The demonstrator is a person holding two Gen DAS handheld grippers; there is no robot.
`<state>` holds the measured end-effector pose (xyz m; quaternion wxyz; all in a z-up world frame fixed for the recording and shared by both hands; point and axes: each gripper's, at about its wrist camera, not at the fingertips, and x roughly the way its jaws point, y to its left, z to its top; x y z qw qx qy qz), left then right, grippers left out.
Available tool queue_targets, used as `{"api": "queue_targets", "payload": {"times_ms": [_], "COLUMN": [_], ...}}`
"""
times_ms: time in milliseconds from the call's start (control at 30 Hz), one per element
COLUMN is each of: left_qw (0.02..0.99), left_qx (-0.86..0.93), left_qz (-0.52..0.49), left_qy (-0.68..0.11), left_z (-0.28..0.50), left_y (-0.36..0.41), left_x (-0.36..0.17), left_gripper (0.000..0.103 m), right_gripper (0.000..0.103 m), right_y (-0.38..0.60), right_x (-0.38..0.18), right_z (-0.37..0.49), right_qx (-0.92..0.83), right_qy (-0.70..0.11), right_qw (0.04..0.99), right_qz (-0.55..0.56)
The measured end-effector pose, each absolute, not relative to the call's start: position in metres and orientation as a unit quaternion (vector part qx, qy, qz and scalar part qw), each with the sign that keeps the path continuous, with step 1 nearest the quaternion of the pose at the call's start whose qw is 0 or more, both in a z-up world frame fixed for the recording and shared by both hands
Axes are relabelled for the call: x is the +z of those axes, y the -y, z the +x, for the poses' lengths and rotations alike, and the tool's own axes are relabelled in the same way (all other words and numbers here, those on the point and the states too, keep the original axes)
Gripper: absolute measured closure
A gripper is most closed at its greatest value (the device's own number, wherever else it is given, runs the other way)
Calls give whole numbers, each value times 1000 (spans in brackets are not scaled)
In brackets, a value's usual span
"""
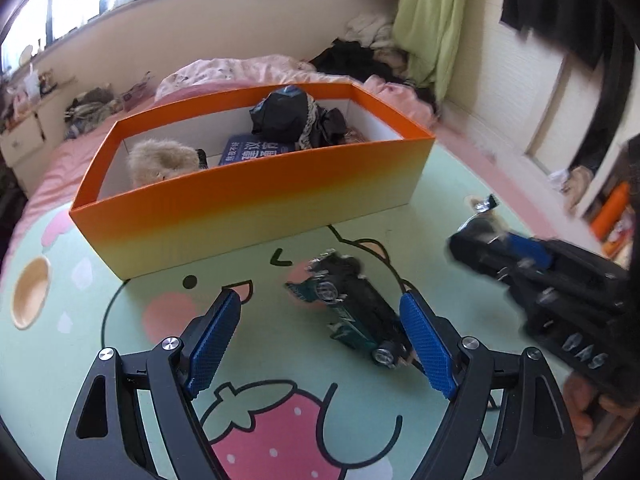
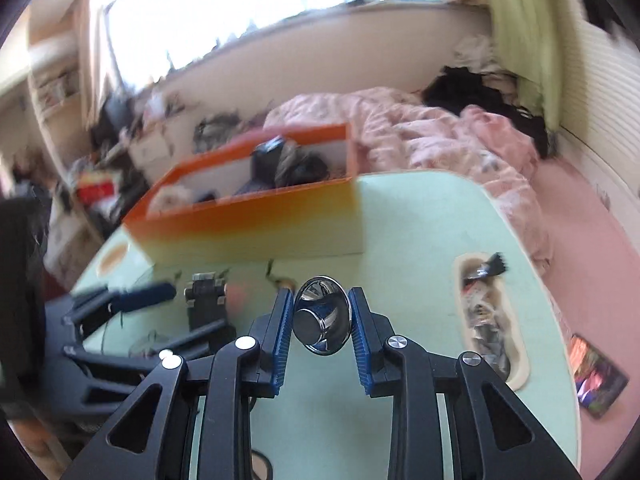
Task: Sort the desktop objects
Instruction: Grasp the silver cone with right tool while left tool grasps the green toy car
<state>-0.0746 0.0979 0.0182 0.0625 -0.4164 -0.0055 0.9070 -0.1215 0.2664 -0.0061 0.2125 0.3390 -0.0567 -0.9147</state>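
Black tongs with blue pads are filling the near edge of both views. Left gripper (image 1: 320,312) is tilting down over the green mat (image 1: 440,200), jaws gaping and gripping nothing — a toy car (image 1: 356,308) is lying between them, its rear wheel just beside the right pad. Right gripper (image 2: 322,312) is pinching a small shiny metal cup (image 2: 322,316) above the mat. Farther off, the orange box (image 1: 256,200) is sitting with a plush toy (image 1: 160,158) inside.
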Motion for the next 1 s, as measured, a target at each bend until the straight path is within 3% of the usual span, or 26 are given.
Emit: {"api": "queue_targets", "payload": {"times_ms": [167, 233, 333, 400, 500, 767, 833, 867, 900, 1000], "left_qw": [55, 63, 70, 69, 89, 121, 113, 103, 96, 98], "left_qx": [896, 896, 899, 901, 900, 898, 899, 900, 900, 903], "left_qz": [-440, -438, -430, -428, -427, -422, -423, -424, -424, -419], "left_qy": [-27, -33, -35, -29, -5, 18, 12, 7, 5, 9], "left_z": [-86, -83, -78, -76, -72, -66, -67, -68, -70, -76], "left_y": [-115, -115, -107, -96, -80, -67, -69, -72, -73, -79], "left_x": [7, 4, 5, 7, 9, 10, 11, 11, 12, 18], "left_gripper": [22, 27, 53, 75, 83, 82, 64, 41, 28, 28], "right_gripper": [76, 76, 76, 76, 76, 76, 76, 76, 76, 76], "right_y": [-273, -270, -268, -266, -266, -266, -266, -266, -266, -266], "right_x": [-6, -6, -7, -9, -10, -11, -11, -11, -11, -11], "right_z": [-122, -121, -122, -124, -124, -122, -122, -122, -123, -123], "right_qx": [-914, -915, -912, -909, -908, -907, -908, -908, -908, -908], "right_qy": [73, 63, 60, 58, 60, 59, 60, 61, 62, 65], "right_qw": [216, 215, 222, 224, 227, 233, 232, 231, 231, 231], "right_qz": [336, 335, 339, 346, 347, 346, 345, 344, 344, 343]}}
